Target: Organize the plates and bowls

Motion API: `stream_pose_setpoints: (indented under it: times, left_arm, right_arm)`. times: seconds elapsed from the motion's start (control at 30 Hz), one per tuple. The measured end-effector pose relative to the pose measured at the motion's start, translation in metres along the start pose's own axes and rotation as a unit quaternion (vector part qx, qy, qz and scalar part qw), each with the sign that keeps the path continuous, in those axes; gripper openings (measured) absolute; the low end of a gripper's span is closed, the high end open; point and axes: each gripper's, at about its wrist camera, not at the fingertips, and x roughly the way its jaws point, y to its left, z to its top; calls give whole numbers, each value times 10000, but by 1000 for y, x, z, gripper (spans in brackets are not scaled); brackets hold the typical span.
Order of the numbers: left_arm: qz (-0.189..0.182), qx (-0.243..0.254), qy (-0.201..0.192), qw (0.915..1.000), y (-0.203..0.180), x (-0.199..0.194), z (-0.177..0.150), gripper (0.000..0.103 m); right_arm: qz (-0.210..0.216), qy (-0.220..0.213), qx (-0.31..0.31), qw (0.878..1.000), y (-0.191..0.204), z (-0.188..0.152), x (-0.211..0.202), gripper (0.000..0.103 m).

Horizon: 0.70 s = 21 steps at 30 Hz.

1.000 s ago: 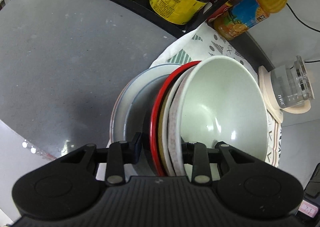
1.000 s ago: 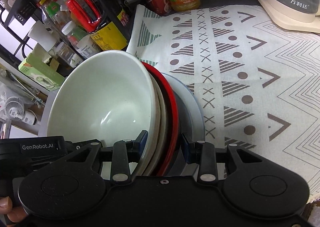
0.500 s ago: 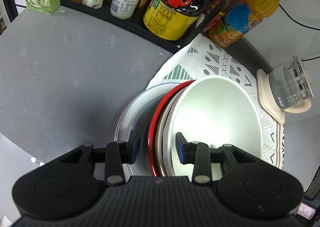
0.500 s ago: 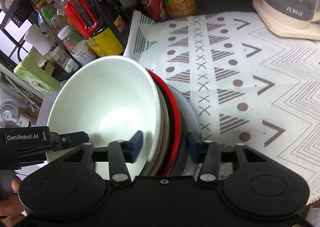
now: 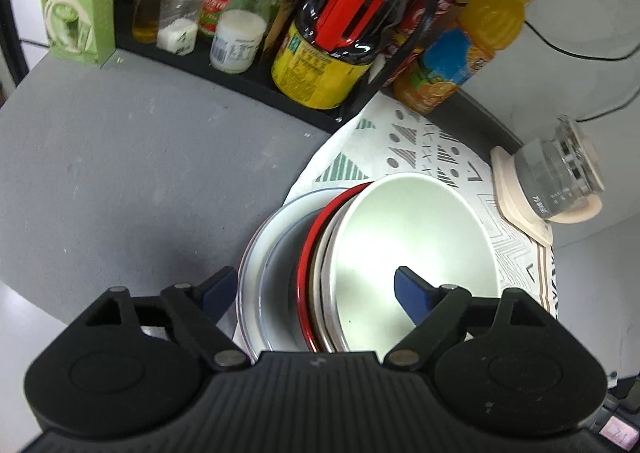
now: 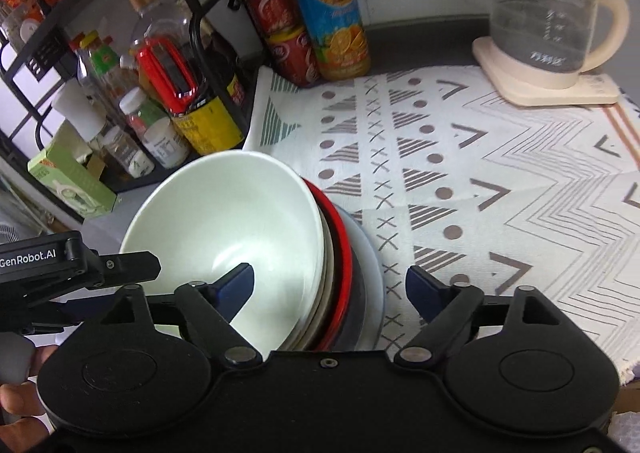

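**A:** Starting at the left: the left gripper [image 5: 316, 285] has its jaws spread wide, holding nothing. Its left blue pad sits just outside the grey plate [image 5: 256, 253], and its right pad hangs over the hollow of the white bowl [image 5: 416, 253]. So the whole stack lies between its fingers, rim toward the tool.

**B:** And the stack itself?

**A:** From the left jaw rightward: grey plate, red-rimmed plate [image 5: 310, 249], a pale speckled dish, then the white bowl nested on top. It sits on the patterned cloth [image 6: 460, 181], partly over the cloth's edge, beside the grey counter [image 5: 120, 173].

**B:** The right gripper?

**A:** The right gripper [image 6: 330, 281] is also spread apart and empty. Its left pad is inside the white bowl; its right pad hangs over the cloth, just beyond the grey plate's rim. Ahead of both tools, well apart, stand the bottle rack [image 5: 320, 65], the orange juice bottle [image 6: 328, 13] and the glass kettle [image 6: 548, 25].

**B:** What might go wrong?

**A:** I judge the stack looks settled, so pulling back comes next. The inner pads sit within the bowl; dragging either tool sideways instead of straight back could catch the rim and tip or slide the bowl. The stack also straddles the cloth's edge, so a nudge might rock it or bunch the cloth.
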Motion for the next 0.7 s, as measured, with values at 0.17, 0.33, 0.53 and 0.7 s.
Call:
stream_pose_setpoints:
  times: [0.17, 0.33, 0.53, 0.7]
  left_arm:
    - [-69, 382, 39, 9992, -3, -8, -2, 88]
    - [-93, 659, 49, 9978, -5, -18, -6, 89]
    - [-183, 1035, -90, 9944, -14, -32, -16, 92]
    - [-317, 1179, -133, 9924, -24, -48, -26, 93]
  right_arm:
    - [-245, -358, 183, 9989, -4, -11, -24, 95]
    - [-482, -543, 445, 9964, -13, -21, -45, 98]
    - [-708, -829, 603, 9922, -23, -34, -72, 102]
    - [-804, -1031, 675, 9891, -30, -46, -95, 102]
